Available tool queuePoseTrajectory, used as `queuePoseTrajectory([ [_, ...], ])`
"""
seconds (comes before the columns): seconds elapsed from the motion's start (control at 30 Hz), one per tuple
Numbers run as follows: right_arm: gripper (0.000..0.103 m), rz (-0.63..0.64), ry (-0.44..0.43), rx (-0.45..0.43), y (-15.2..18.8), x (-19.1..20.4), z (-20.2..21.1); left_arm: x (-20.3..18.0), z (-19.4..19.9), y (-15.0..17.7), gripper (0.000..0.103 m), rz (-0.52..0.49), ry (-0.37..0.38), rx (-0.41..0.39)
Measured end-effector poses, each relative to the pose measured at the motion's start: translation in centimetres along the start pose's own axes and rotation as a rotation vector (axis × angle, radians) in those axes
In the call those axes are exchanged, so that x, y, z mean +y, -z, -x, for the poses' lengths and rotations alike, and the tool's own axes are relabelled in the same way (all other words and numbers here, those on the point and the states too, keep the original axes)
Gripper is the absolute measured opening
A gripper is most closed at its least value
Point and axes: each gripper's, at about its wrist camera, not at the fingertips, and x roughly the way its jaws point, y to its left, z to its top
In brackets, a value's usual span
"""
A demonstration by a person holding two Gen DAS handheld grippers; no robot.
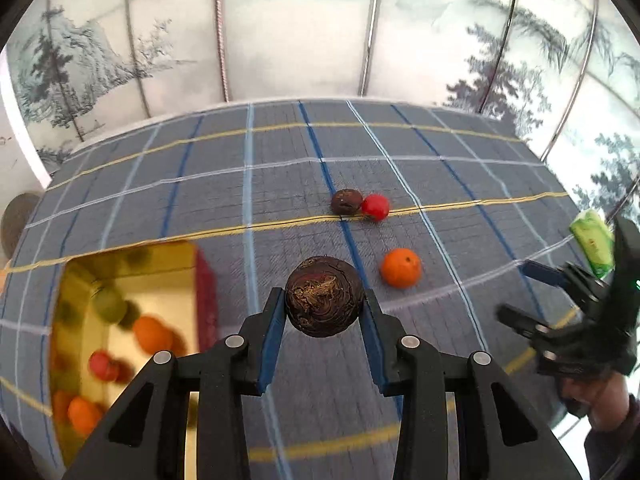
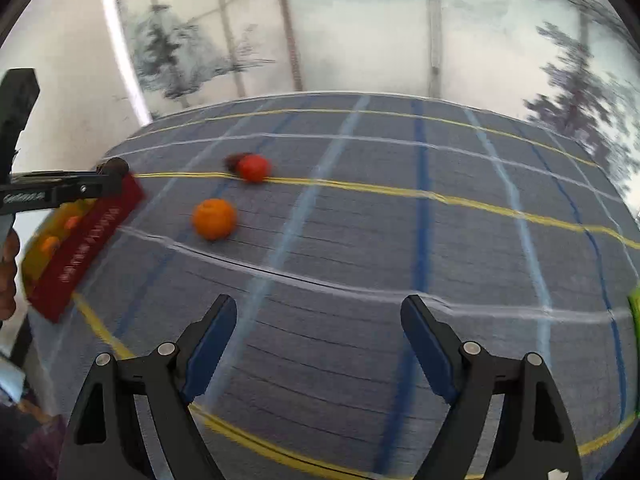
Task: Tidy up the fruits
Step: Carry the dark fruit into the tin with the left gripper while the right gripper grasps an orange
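Plaid tablecloth before painted tree screen

Bright, even daylight; fisheye warp and motion blur.

We see soft, diffuse light with only faint shadows under the orange. Both views bow the table grid and darken to black at the corners. The box smears in the left view; the right view blurs throughout, most around the red fruit.

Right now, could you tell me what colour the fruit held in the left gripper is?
Dark brown with golden swirls; the fruit in the left gripper shows best in the left wrist view.
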Motion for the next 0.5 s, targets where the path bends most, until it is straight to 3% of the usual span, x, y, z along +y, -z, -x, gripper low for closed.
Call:
queuePoseTrajectory([
  [0.2, 0.082, 0.133, -0.098, 0.011, -3.5, 5.0, -2.8, 1.9, 4.6, 2.4, 0.038, 0.062, -0.013, -0.023],
  [0.5, 0.078, 0.136, -0.076, 0.095, -5.5, 6.7, -8.9, 6.5, 9.4, 5.3, 0.038, 0.135, -0.088, -0.044],
])
